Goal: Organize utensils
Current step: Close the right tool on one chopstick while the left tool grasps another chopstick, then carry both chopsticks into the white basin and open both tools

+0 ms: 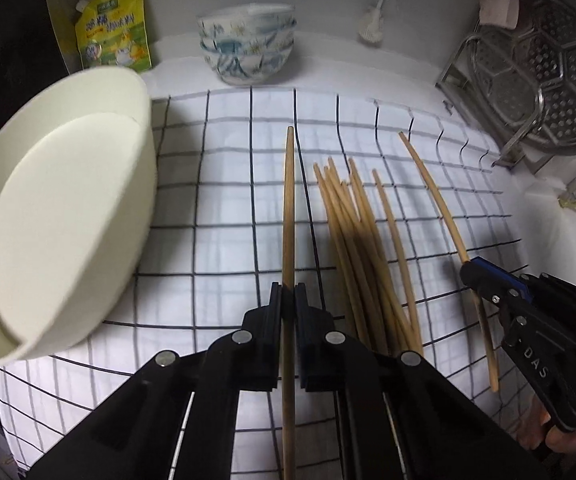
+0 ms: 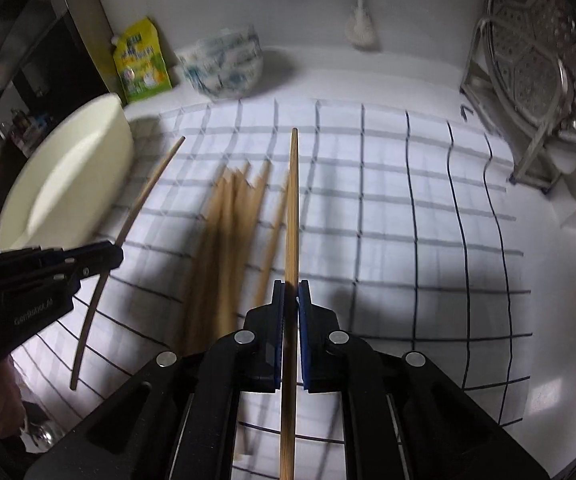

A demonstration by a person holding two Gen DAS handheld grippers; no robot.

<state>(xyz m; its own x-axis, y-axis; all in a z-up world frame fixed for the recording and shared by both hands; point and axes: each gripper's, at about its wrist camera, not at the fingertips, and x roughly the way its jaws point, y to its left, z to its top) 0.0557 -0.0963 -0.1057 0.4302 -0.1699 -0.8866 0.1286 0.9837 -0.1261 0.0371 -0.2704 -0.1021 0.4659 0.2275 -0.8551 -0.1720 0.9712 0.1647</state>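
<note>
Left tongs (image 1: 288, 296) were clamped on one chopstick (image 1: 288, 200); right tongs (image 2: 291, 292) gripped another chopstick (image 2: 293, 200). Between them, at twelve o'clock, the loose chopstick pile (image 1: 352, 240) lay on the checked cloth (image 1: 228, 200), cream bowl (image 1: 60, 216) at nine.

A bundle of pale wooden chopsticks (image 1: 362, 248) is laid loosely fanned on the checked cloth (image 1: 228, 184), right of the white tub (image 1: 64, 216). One chopstick (image 1: 288, 216) is held nearest the tub; another chopstick (image 1: 440, 200) is held farthest from it.
</note>
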